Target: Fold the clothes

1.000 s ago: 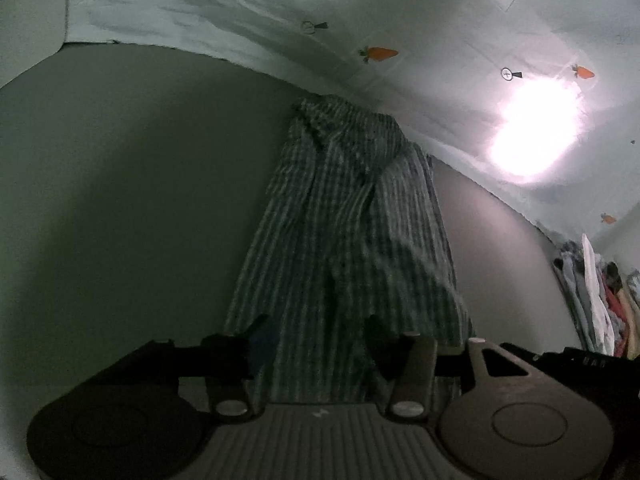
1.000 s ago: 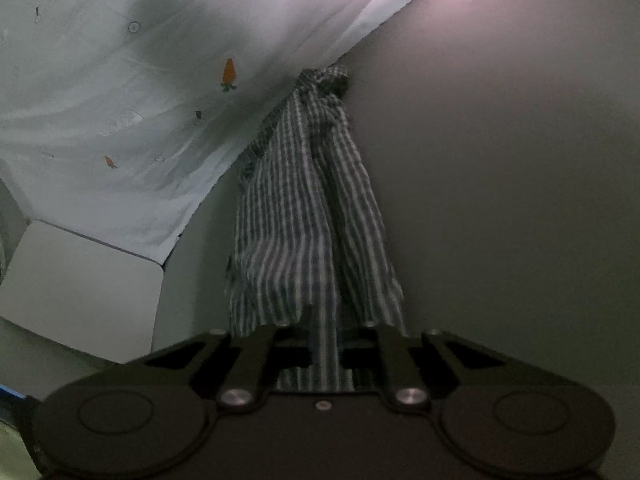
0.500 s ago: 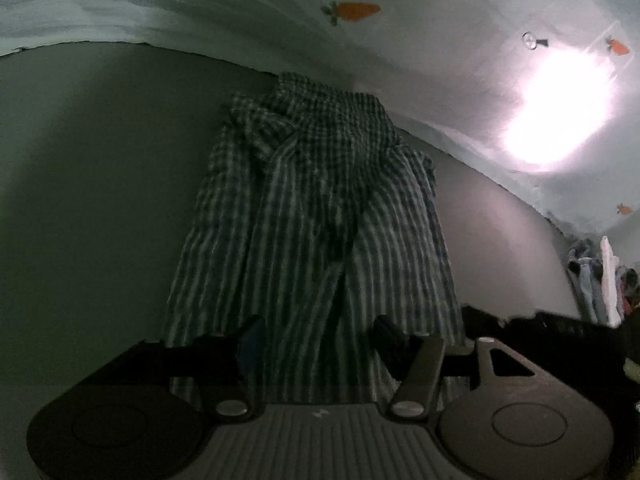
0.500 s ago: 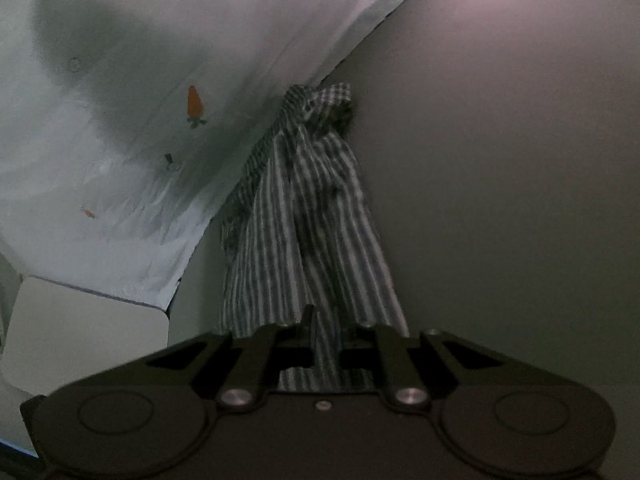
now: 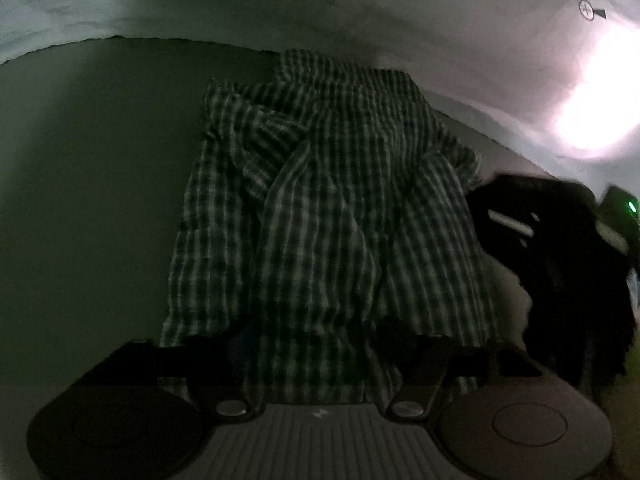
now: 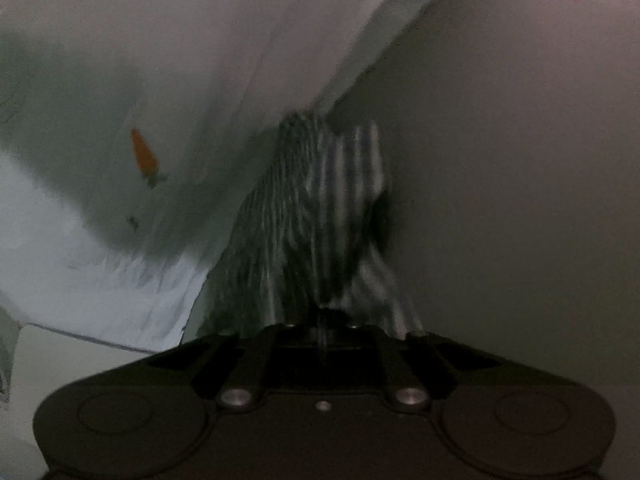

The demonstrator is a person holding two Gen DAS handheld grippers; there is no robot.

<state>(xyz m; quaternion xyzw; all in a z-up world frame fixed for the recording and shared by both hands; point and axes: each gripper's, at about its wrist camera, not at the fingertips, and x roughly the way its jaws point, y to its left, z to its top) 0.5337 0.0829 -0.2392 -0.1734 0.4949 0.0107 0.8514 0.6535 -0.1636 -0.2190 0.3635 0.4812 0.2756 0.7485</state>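
Shirt (image 5: 328,216), checked, lay bunched on the grey table (image 5: 92,200), its far end against the carrot-print sheet (image 5: 460,20). Compared with a second earlier it filled far more of both views and looked wider and more crumpled, no longer a long narrow strip. Left claw (image 5: 316,340) had its jaws opening, wider apart than before; cloth lay between them, but the pads did not look pressed on it. Right claw (image 6: 324,316) had gone from nearly shut to fully shut, pinching a shirt (image 6: 320,208) edge at its tips. A dark blurred shape (image 5: 560,264) with a green light, absent a second earlier, now sat at the right edge of the left view, just beside the shirt; probably the other claw, but too dark to tell. Right view was motion-blurred, so the stripes smeared. Left fingertips were dark against the cloth and hard to make out. Glare washed out the sheet at upper right.
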